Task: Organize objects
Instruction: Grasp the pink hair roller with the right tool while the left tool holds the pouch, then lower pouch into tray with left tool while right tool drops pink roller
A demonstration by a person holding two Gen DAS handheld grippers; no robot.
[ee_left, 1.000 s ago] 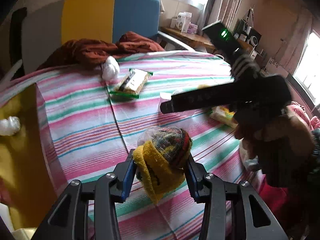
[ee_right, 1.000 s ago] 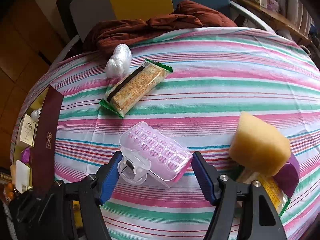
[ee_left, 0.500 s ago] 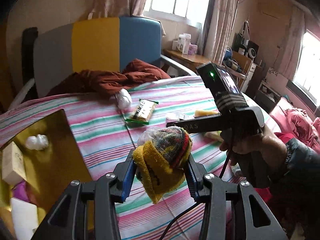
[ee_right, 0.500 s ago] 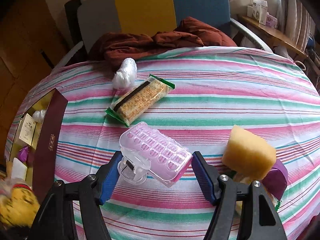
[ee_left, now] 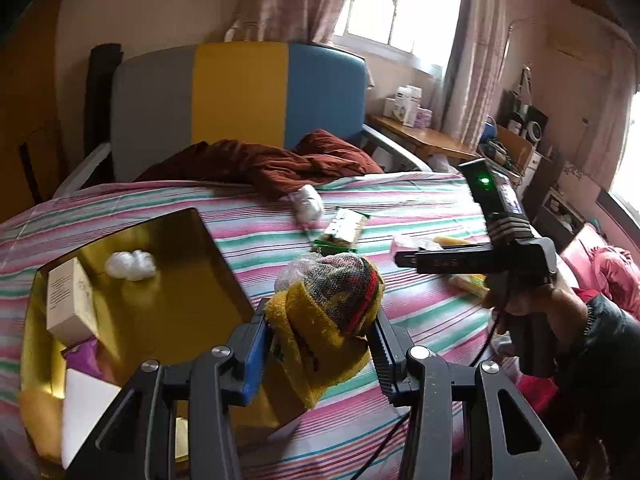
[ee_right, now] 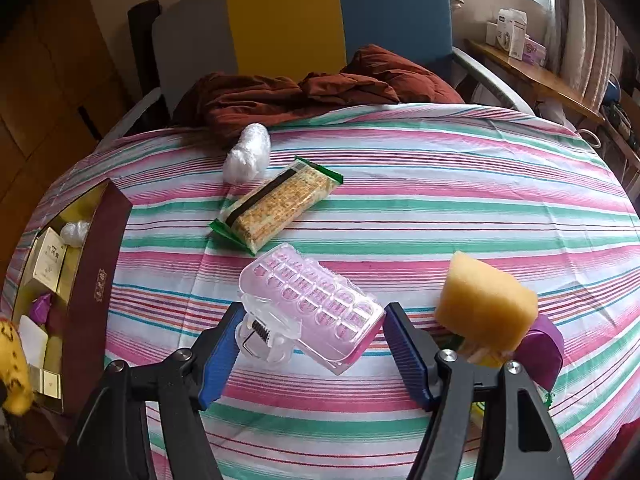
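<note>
My left gripper [ee_left: 320,326] is shut on a yellow knitted bundle [ee_left: 332,312] with a striped top and holds it above the right edge of the gold-lined box [ee_left: 168,280]. My right gripper [ee_right: 310,334] holds a pink plastic clip case [ee_right: 316,308] between its pads above the striped cloth; the case touches both. The right gripper also shows in the left wrist view [ee_left: 404,258], over the table. The bundle shows at the left edge of the right wrist view [ee_right: 12,364].
The box [ee_right: 94,280] holds a white carton [ee_left: 70,300], a white wad [ee_left: 130,264] and purple items. On the cloth lie a cracker pack [ee_right: 280,204], a plastic wad [ee_right: 248,152], a yellow sponge [ee_right: 486,304] and a purple piece [ee_right: 544,350]. A maroon blanket [ee_right: 320,88] lies at the back.
My left gripper has carried the bundle left and back, from over the striped cloth to above the box. The right gripper has risen slightly, keeping the pink case.
</note>
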